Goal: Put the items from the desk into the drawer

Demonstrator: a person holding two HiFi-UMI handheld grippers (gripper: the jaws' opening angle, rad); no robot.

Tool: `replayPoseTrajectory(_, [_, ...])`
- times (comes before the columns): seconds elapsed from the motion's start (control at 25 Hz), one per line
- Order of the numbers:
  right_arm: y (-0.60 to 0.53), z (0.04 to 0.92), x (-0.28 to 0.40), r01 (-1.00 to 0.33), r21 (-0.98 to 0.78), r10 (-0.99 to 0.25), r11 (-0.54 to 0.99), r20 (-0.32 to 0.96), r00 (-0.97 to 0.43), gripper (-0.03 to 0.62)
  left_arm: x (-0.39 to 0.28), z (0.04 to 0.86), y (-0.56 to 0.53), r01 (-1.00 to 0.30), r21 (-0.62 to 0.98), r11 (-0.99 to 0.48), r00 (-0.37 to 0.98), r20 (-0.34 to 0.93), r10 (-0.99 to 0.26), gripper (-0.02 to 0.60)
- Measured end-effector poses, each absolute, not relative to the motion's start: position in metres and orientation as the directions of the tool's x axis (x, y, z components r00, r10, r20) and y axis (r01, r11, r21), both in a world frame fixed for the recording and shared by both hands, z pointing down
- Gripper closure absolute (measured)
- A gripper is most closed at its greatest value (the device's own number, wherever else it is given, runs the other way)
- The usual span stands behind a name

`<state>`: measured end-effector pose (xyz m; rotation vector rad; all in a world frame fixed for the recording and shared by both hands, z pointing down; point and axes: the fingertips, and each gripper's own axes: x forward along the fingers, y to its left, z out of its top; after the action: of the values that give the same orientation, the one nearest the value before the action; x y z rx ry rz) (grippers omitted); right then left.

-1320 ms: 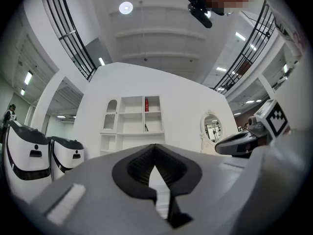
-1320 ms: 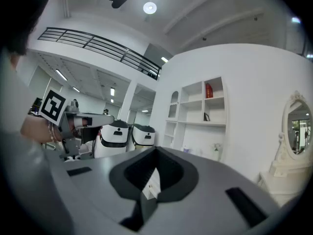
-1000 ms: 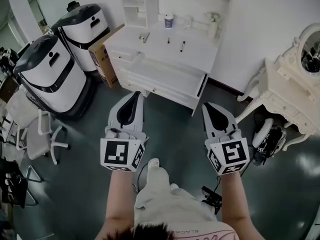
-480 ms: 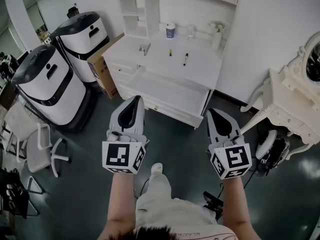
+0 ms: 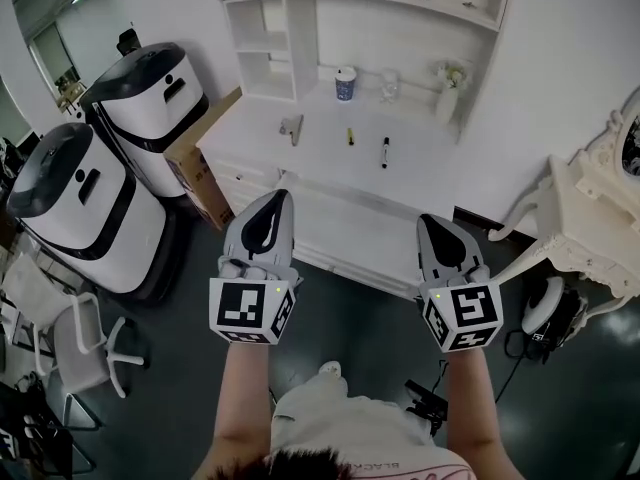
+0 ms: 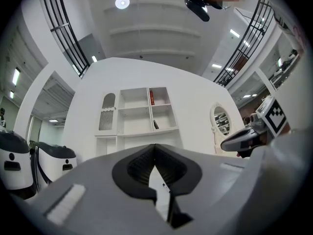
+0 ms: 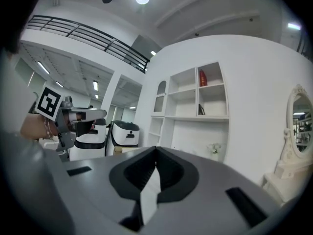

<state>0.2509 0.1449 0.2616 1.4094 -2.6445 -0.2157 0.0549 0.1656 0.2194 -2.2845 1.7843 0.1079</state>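
Note:
A white desk (image 5: 330,158) with shelves stands ahead in the head view. On its top lie a small metal piece (image 5: 291,127), a short yellow item (image 5: 350,136) and a black marker (image 5: 385,151). A cup (image 5: 345,82), a glass (image 5: 390,85) and a small vase (image 5: 447,99) stand at the back. The drawer (image 5: 350,230) under the front edge is pulled open. My left gripper (image 5: 282,196) and right gripper (image 5: 424,218) hover side by side in front of the drawer, both shut and holding nothing. In each gripper view the jaws meet: left gripper (image 6: 155,147), right gripper (image 7: 156,149).
Two white-and-black machines (image 5: 150,93) (image 5: 70,213) and a cardboard box (image 5: 196,154) stand left of the desk. An ornate white dressing table (image 5: 597,223) is at the right. A white chair (image 5: 85,343) sits at lower left on the dark floor.
The desk and open drawer have come nearer and lower in the head view as the person stepped toward them. Both grippers stay shut, side by side.

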Motion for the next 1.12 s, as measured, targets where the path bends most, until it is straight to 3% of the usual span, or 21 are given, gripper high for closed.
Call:
replayPoseTrajectory(0.8, [0.003,0.301,0.205,-0.857,0.147,-0.866,0.493,0.177,-0.468,0.582,-0.002,0.255,0.026,-0.955,-0.087,-0.284,0.295,-0.15,-0.944,0.572])
replayPoseTrajectory(1.04, [-0.064,0.322,0.201,-0.855,0.108,-0.85,0.507,0.228,-0.475,0.397,-0.008,0.266,-0.036,-0.957,-0.076,-0.279,0.286,-0.12,-0.951,0.572])
replayPoseTrajectory(1.12, [-0.087,0.327,0.203,-0.859,0.103,-0.85,0.502,0.242,-0.468,0.372,-0.009,0.268,-0.058,-0.957,-0.076,-0.28,0.287,-0.111,-0.951,0.572])
